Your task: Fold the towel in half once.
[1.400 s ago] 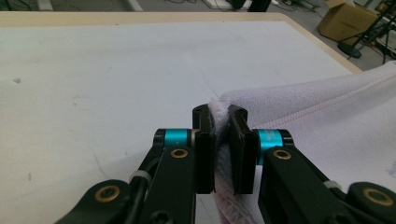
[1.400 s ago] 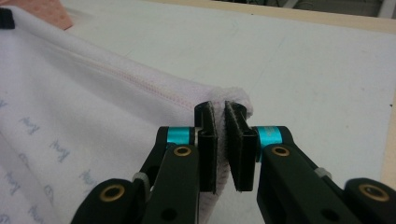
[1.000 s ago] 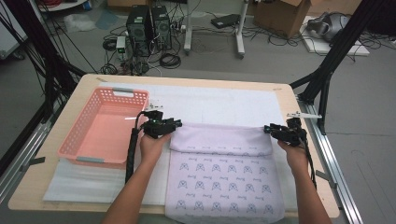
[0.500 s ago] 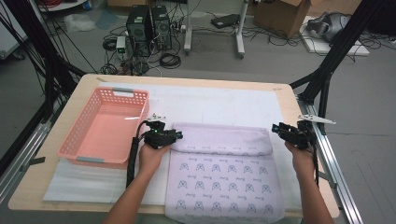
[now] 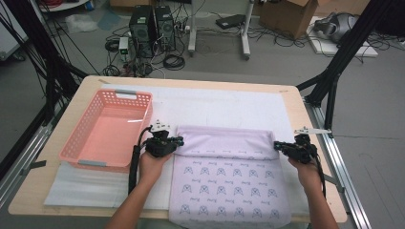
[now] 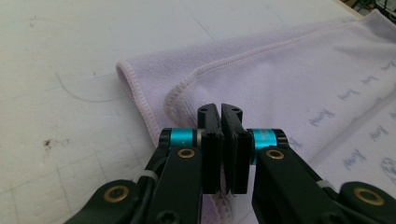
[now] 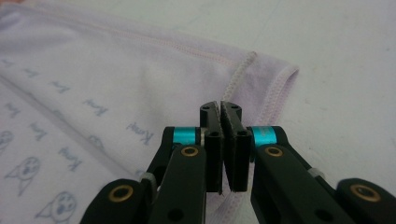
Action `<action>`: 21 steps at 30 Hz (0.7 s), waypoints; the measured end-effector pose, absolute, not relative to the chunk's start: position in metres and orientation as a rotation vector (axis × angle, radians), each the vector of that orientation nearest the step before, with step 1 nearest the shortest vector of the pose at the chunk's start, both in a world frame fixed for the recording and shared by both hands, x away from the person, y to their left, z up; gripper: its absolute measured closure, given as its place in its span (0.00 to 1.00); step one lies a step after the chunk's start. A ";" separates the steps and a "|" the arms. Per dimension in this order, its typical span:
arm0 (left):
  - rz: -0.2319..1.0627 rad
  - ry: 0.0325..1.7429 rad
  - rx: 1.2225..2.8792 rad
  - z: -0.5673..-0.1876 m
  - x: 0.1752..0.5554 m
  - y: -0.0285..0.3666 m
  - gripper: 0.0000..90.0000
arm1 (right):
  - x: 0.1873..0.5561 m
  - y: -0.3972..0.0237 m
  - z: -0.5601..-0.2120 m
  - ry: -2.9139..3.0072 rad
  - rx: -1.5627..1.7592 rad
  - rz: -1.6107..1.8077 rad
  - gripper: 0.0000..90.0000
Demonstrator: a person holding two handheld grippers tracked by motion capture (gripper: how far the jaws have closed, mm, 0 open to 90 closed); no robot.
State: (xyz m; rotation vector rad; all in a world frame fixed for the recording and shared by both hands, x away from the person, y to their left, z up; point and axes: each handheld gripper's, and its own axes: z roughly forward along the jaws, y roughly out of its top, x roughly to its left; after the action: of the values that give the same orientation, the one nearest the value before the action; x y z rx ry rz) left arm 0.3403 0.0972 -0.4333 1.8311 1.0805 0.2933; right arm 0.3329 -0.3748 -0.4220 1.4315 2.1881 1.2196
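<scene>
High view showed the lilac towel point(image 5: 229, 181) at the table's point(image 5: 296, 102) near middle, its far part folded over; left gripper point(image 5: 177, 141) and right gripper point(image 5: 278, 146) had just clamped onto that fold's ends.

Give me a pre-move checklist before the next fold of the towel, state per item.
1. Left gripper shut at the folded left edge of the towel: ok; its jaws have just closed.
2. Right gripper shut at the folded right edge: ok; its jaws have just closed.
3. Cloth actually pinched between each pair of pads: cannot tell; the jaws meet and hide any hem between them.
4. Fold band straight across the towel: ok in the high view.
5. Near end of the towel flat on the table: not ok; it hangs over the near edge.
6. Pink basket out of the fold path: ok; it sits left of the towel.
</scene>
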 end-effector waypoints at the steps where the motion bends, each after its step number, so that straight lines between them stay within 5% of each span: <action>1: 0.296 1.068 1.838 -0.432 0.336 0.098 0.96 | 0.329 -0.377 -0.420 2.172 1.421 1.245 0.98; 19: 0.195 0.957 1.831 -0.444 0.259 0.117 0.96 | 0.247 -0.398 -0.429 2.203 1.378 1.324 0.98; 21: 0.207 0.956 1.833 -0.444 0.257 0.118 0.88 | 0.243 -0.397 -0.432 2.222 1.385 1.303 0.94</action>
State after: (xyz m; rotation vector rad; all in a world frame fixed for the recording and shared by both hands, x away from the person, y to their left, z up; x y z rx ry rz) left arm 0.2574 0.1178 -0.4436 1.8330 0.9564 0.2072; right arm 0.2426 -0.3972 -0.4322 1.3854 2.2218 1.3026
